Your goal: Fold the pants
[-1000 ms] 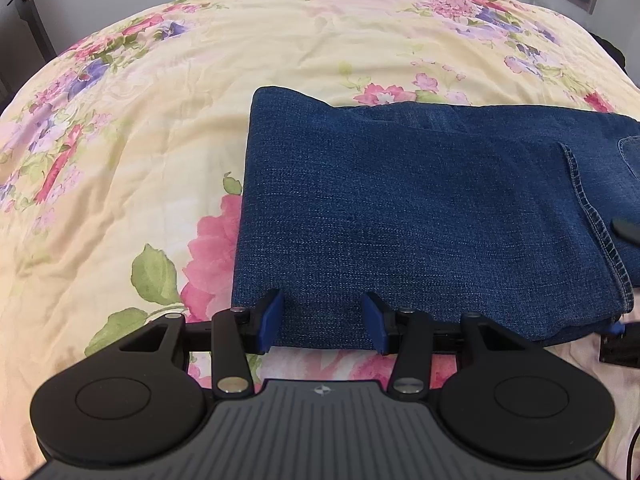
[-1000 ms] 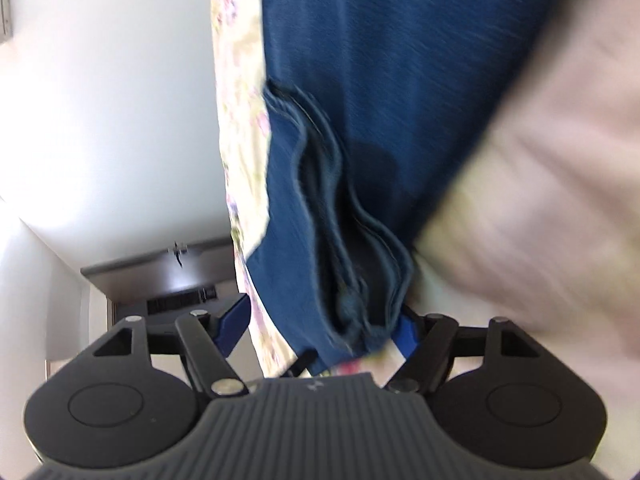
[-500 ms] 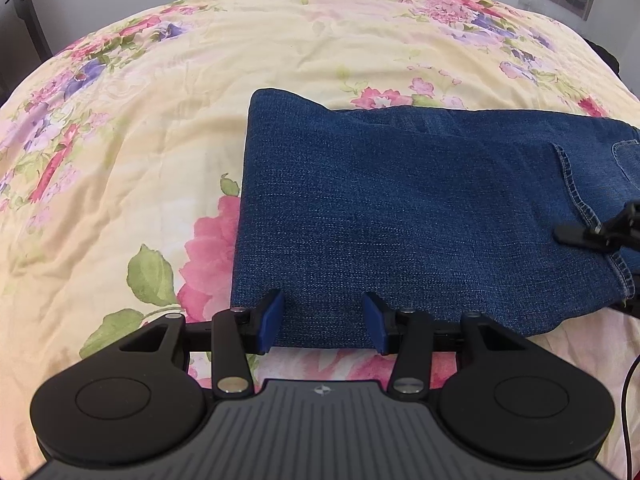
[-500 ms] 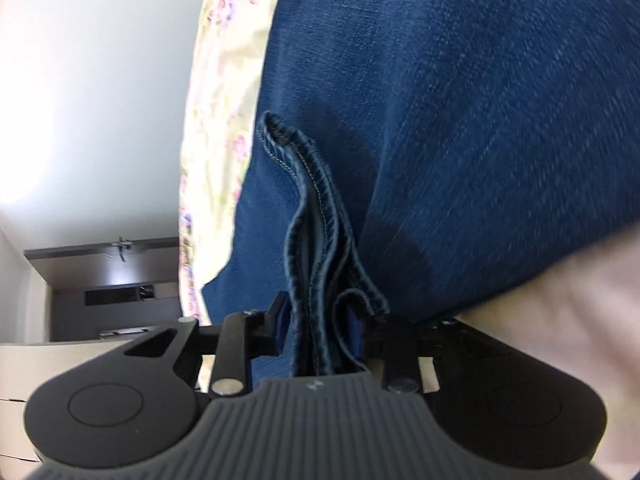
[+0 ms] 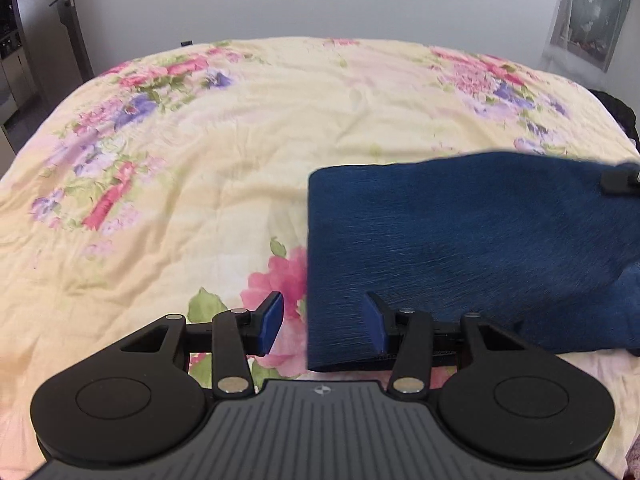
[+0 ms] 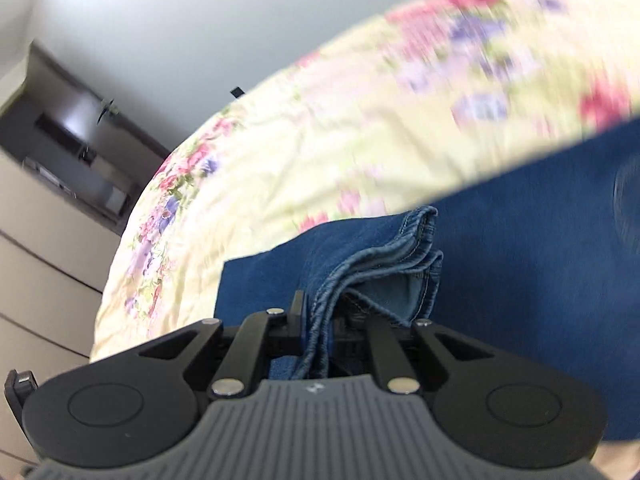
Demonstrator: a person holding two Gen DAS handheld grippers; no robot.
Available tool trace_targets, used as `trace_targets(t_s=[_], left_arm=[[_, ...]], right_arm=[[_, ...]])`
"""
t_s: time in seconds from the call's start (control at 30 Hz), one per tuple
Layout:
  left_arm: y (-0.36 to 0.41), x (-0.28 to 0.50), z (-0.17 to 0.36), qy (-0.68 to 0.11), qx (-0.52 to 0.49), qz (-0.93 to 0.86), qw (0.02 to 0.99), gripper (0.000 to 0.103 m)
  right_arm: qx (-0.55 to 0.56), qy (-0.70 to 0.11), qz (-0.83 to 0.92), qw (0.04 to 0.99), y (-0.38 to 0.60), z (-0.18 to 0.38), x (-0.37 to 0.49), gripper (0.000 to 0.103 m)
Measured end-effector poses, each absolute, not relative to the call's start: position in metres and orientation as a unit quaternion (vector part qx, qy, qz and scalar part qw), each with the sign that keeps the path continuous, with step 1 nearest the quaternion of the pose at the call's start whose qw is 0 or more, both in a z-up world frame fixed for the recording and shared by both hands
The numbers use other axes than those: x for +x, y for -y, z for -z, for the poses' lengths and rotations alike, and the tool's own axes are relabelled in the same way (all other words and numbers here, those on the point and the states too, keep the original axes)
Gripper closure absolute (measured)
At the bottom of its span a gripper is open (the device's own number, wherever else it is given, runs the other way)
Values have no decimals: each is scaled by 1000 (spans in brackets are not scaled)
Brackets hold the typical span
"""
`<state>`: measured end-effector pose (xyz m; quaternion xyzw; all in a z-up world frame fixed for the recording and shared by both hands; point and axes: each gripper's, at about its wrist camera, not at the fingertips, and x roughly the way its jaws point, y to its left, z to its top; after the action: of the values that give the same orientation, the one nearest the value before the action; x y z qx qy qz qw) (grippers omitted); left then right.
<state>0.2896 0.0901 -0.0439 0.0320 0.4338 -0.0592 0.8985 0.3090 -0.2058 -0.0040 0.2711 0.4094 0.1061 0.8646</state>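
Dark blue jeans (image 5: pixel 460 240) lie folded on the floral bedspread (image 5: pixel 200 160), their right part raised and blurred. My left gripper (image 5: pixel 324 322) hovers open over the near left corner of the jeans. The cloth's left edge runs between its blue pads (image 5: pixel 271 322), and bedspread shows beside the left pad. My right gripper (image 6: pixel 320 320) is shut on a bunch of stitched hem layers (image 6: pixel 384 264) of the jeans (image 6: pixel 520 260) and holds them up off the bed. A black tip of the right gripper (image 5: pixel 622 182) shows at the far right of the left wrist view.
The bedspread (image 6: pixel 320 140) stretches wide to the left of and behind the jeans. A dark door and cabinets (image 5: pixel 24 40) stand at the far left by the grey wall. A picture (image 5: pixel 592 12) hangs at the upper right, above a dark heap (image 5: pixel 616 112) at the bed's edge.
My right gripper closed on the bunched hem, rolled upright and rose, lifting the jeans' right part. My left gripper rose a little, and the jeans' left edge now sits further right between its fingers.
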Motion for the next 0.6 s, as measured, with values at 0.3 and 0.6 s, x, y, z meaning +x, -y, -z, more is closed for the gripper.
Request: trace_targets(t_s=[0.3, 0.6], left_arm=[[-52, 287, 22, -410, 30, 90, 907, 48], [17, 303, 39, -417, 45, 139, 897, 49]], right_arm=[[117, -372, -77, 918, 264, -110, 307, 100], [83, -376, 33, 922, 422, -94, 293, 100]])
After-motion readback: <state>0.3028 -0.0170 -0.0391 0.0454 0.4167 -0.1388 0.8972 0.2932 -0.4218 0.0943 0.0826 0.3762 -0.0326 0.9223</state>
